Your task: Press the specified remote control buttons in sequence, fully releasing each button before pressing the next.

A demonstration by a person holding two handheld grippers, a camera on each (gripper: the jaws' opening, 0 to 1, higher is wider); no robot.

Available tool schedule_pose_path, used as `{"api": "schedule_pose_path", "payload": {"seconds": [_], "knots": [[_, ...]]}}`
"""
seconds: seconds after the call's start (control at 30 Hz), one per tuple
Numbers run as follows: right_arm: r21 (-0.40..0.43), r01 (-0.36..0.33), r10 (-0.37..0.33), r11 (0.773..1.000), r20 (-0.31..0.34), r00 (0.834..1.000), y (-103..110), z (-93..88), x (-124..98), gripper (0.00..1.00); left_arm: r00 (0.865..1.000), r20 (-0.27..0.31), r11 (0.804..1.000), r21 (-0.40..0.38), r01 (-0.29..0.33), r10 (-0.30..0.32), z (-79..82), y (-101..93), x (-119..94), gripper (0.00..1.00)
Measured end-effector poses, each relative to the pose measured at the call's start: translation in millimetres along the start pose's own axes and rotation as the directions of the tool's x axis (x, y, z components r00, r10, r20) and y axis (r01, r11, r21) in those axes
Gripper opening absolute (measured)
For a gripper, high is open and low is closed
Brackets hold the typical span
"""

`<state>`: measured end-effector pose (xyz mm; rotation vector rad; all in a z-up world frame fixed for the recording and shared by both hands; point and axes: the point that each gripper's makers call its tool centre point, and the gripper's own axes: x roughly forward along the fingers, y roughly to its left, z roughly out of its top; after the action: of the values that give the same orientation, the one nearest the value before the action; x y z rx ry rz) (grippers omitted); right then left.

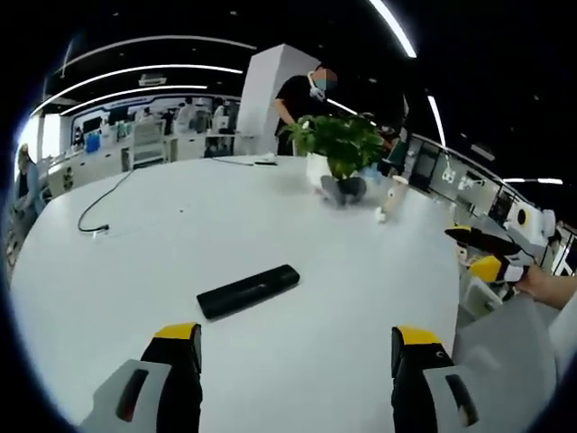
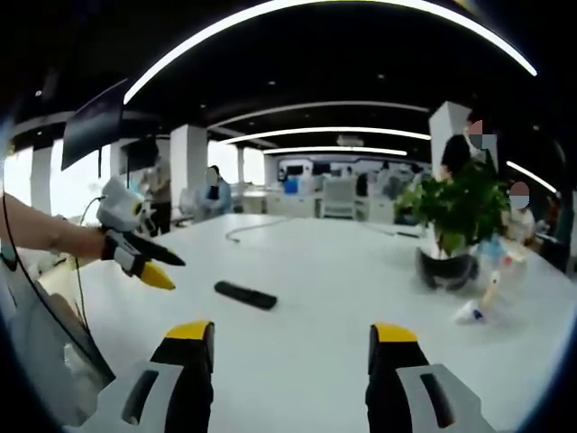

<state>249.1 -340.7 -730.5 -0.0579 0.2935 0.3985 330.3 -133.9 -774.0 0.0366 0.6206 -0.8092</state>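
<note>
While the black remote control (image 1: 248, 290) lies flat and untouched near the middle of the white surface (image 1: 180, 244), both grippers hang back from it with nothing in their grasp. In the left gripper view, the left gripper (image 1: 296, 347) frames the remote just beyond its yellow-tipped jaws, which stand spread wide; the right gripper (image 1: 487, 253) enters at the right edge, held in a person's hand, its jaws apart as well. In the right gripper view, the right gripper (image 2: 291, 347) also shows its jaws spread, with the remote (image 2: 245, 294) lying farther off and to the left, and the left gripper (image 2: 149, 262) pointing toward it from the left side. A potted plant (image 1: 341, 149) stands well apart from the remote toward the far side of the surface, beside a small white bottle (image 1: 381, 213), and a black cable (image 1: 108, 203) trails off at the left.

The step in hand looks to be the approach before a first press. To do it well, one jaw tip would likely need to come down square on the chosen button, since a slim remote on a smooth top could skid or tilt under an off-centre push. The other gripper could steady the remote's end. Button markings are too small to read from here, so a closer look seems wise. Lifting fully clear between presses would keep each press distinct.
</note>
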Motion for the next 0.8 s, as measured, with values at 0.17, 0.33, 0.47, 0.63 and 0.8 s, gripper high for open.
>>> {"api": "schedule_pose_path", "payload": {"seconds": [0.17, 0.33, 0.47, 0.63, 0.8], "knots": [[-0.001, -0.001, 0.001, 1.000, -0.001, 1.000, 0, -0.3, 0, 0.68, 1.000, -0.002, 1.000, 0.003, 0.005, -0.005, 2.0, 0.1, 3, 0.89], [-0.005, -0.005, 0.005, 1.000, -0.006, 1.000, 1, -1.2, 0, 0.67, 1.000, -0.013, 1.000, 0.013, 0.005, -0.005, 2.7, 3.3, 7, 0.89], [-0.011, -0.004, 0.004, 1.000, -0.012, 1.000, 1, -2.2, 0, 0.67, 1.000, -0.024, 1.000, 0.018, 0.008, -0.008, 0.7, 4.4, 9, 0.89], [-0.009, -0.006, 0.006, 1.000, -0.015, 1.000, 1, -3.1, 1, 0.67, 0.999, -0.040, 1.000, 0.025, 0.014, -0.013, -2.7, 5.6, 11, 0.89], [-0.010, -0.009, 0.008, 1.000, -0.022, 1.000, 1, -4.5, 1, 0.67, 0.999, -0.047, 1.000, 0.019, 0.025, -0.024, -4.9, 7.7, 16, 0.88]]}}
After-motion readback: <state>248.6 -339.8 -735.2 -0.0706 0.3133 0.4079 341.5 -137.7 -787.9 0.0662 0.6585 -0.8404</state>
